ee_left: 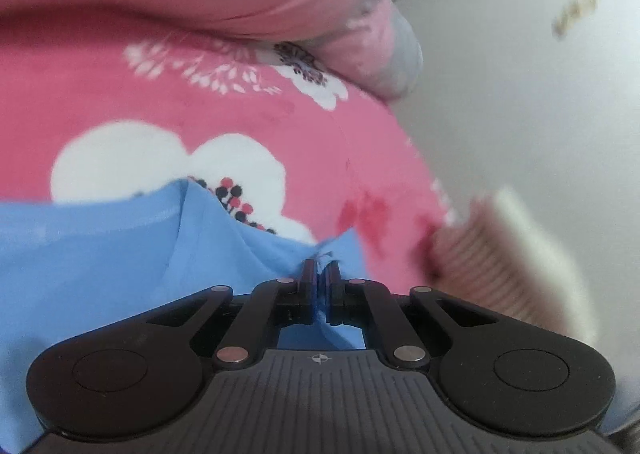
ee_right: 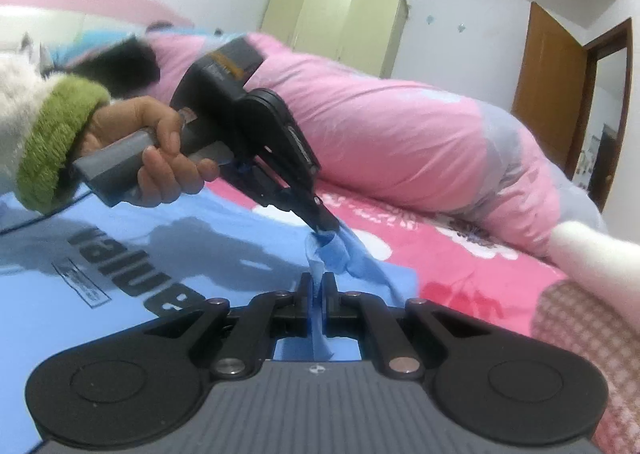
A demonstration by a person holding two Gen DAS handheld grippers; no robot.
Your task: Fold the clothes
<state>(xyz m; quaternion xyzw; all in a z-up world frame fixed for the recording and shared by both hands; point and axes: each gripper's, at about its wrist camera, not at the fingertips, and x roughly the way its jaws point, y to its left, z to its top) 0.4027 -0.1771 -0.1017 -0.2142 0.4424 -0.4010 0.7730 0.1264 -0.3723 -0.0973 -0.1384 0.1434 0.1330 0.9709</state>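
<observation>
- The right claw (ee_right: 319, 286) is clamped on an edge of the blue shirt (ee_right: 120, 286).
- Just ahead, the left claw (ee_right: 322, 228) pinches the same bunched edge, probably to lift a fold.
- The shirt lies on the floral bed sheet (ee_right: 460, 266) beyond both claws.

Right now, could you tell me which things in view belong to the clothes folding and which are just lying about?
Part of the job:
- blue shirt, spread on the bed
- left gripper, fingers shut on a bunched bit of the shirt's edge
- right gripper, shut on the same edge, close beside it

Just lying about:
- pink floral bedsheet
- pink duvet
- wardrobe
- door
</observation>
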